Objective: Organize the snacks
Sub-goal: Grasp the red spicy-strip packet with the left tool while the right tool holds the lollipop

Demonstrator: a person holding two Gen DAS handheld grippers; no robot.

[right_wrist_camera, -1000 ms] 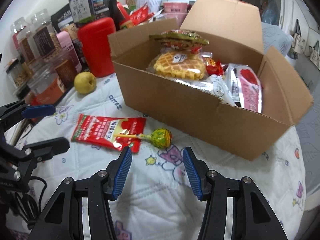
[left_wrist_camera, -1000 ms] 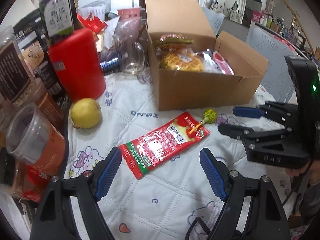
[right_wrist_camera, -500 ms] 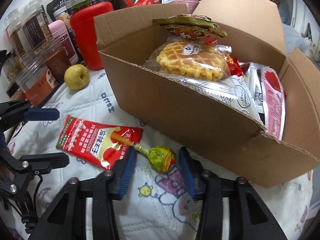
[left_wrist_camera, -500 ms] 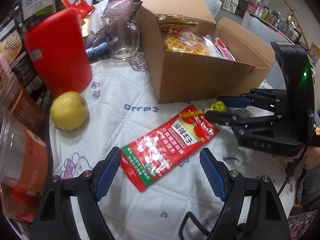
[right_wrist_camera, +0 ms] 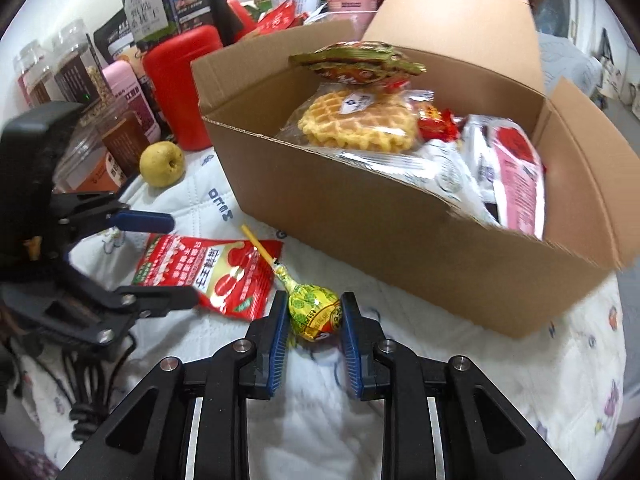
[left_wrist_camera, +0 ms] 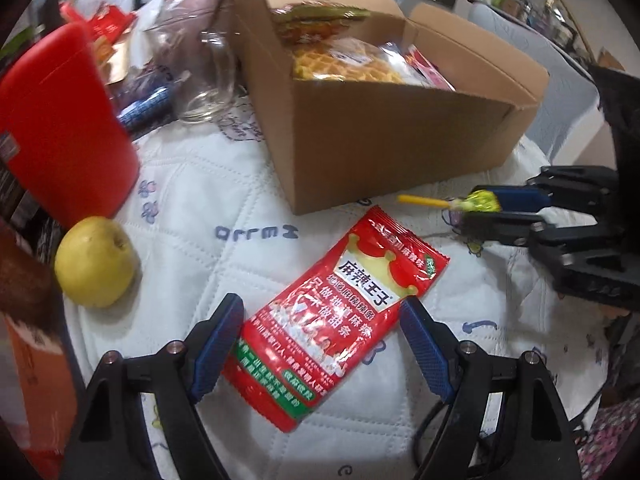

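Quilted white cloth (left_wrist_camera: 248,184) fills the left wrist view: the left gripper (left_wrist_camera: 322,342) stands open astride the red packet (left_wrist_camera: 340,312), not pinching it.

From the right wrist, the right gripper (right_wrist_camera: 314,322) clamps the lollipop (right_wrist_camera: 314,312) beside the box (right_wrist_camera: 360,232). Next, I judge: lift it into the box.

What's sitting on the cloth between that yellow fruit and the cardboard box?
Nothing solid: in the right wrist view, only bare white quilted cloth with blue printed letters separates the yellow fruit from the cardboard box. The left wrist view shows the same.
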